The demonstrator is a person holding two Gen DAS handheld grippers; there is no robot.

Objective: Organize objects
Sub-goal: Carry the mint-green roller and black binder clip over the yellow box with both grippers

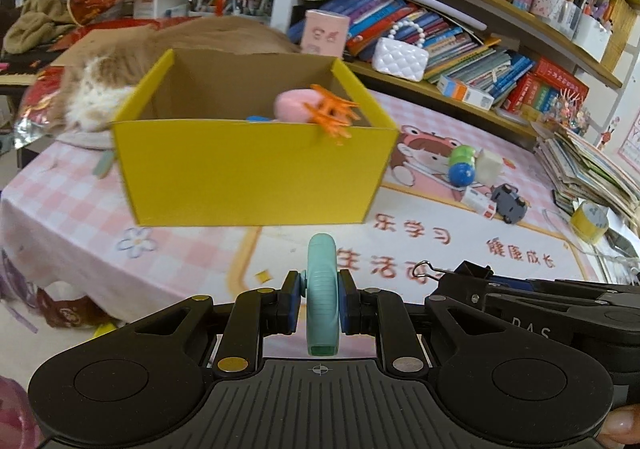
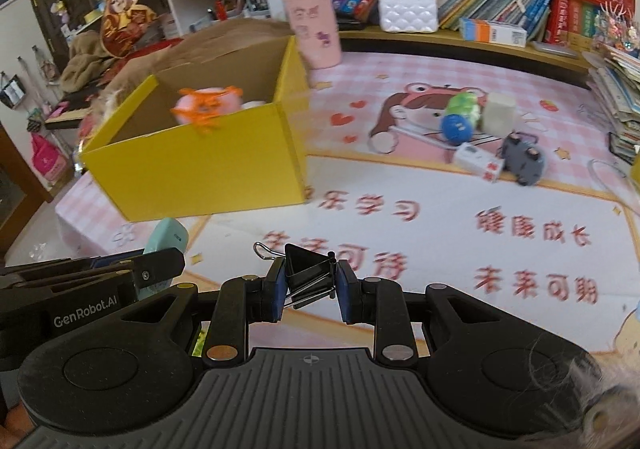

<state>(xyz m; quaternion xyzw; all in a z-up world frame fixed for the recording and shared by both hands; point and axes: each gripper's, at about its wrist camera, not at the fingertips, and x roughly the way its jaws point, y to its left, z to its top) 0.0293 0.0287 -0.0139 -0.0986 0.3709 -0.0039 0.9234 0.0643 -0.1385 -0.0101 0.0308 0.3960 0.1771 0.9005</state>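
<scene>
My left gripper (image 1: pixel 322 303) is shut on a teal correction-tape case (image 1: pixel 322 289), held upright above the mat in front of the yellow box (image 1: pixel 252 169). The box holds a pink plush (image 1: pixel 292 105) and an orange spiky toy (image 1: pixel 332 113). My right gripper (image 2: pixel 310 289) is shut on a black binder clip (image 2: pixel 308 273), right of the left gripper. The yellow box (image 2: pixel 192 173) sits ahead to its left. The teal case (image 2: pixel 166 239) shows at the left in the right wrist view.
Loose items lie on the pink mat (image 2: pixel 440 209): a green and blue toy (image 2: pixel 460 117), a white block (image 2: pixel 498 111), a small white box (image 2: pixel 478 161), a grey toy car (image 2: pixel 522 161). A pink cup (image 2: pixel 314 27), a white purse (image 2: pixel 408 11) and bookshelves stand behind. A tape roll (image 1: pixel 590 221) lies at the right.
</scene>
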